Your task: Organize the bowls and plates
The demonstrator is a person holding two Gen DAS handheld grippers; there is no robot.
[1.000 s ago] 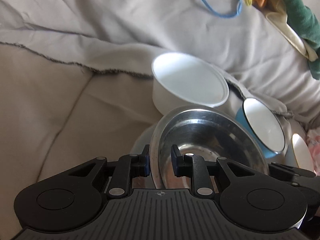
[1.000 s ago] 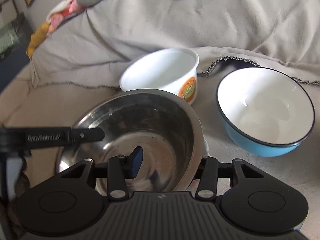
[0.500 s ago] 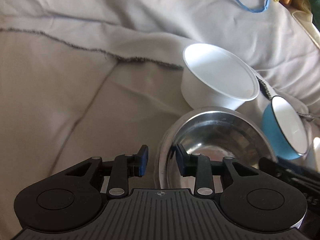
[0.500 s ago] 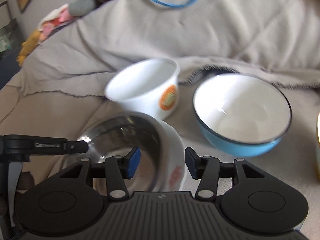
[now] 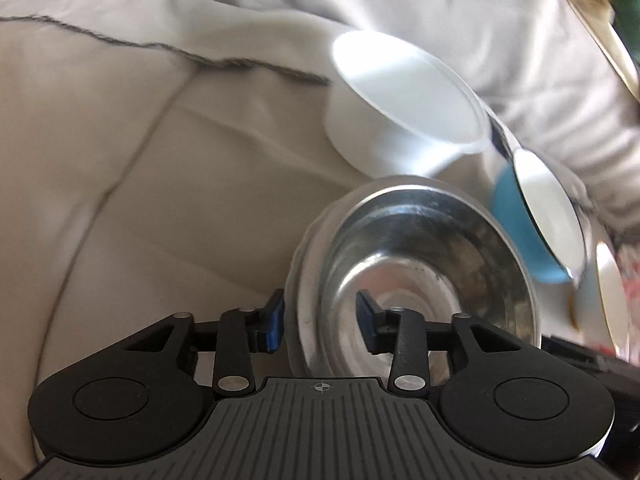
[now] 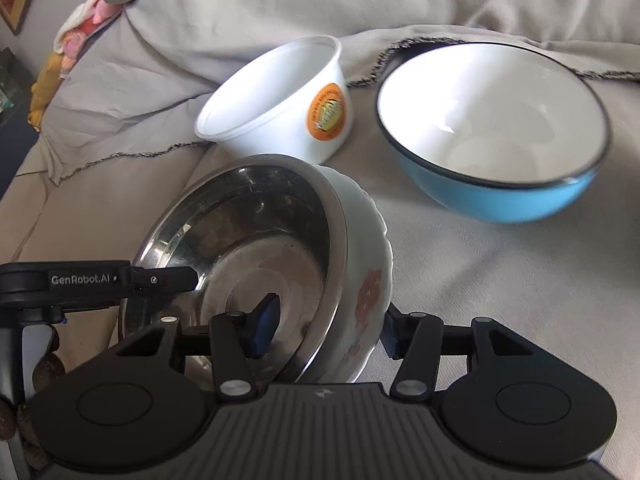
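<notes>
Two stacked bowls low in frame: steel bowl [image 6: 248, 248] inside flowered bowl [image 6: 366, 280]. Both grippers, left [image 5: 320, 326] and right [image 6: 326, 330], open wide astride the rims.

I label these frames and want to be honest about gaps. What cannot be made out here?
- Left wrist view: white tub and blue bowl smeared by motion blur.
- Both views: whether the jaws press the steel bowl and floral bowl.
- Right wrist view: floral bowl's underside, hidden behind the gripper body.

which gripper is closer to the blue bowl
Right. The right gripper, straddling the steel bowl stack's rim, has the blue bowl just beyond it; the left gripper sits across the stack.
</notes>
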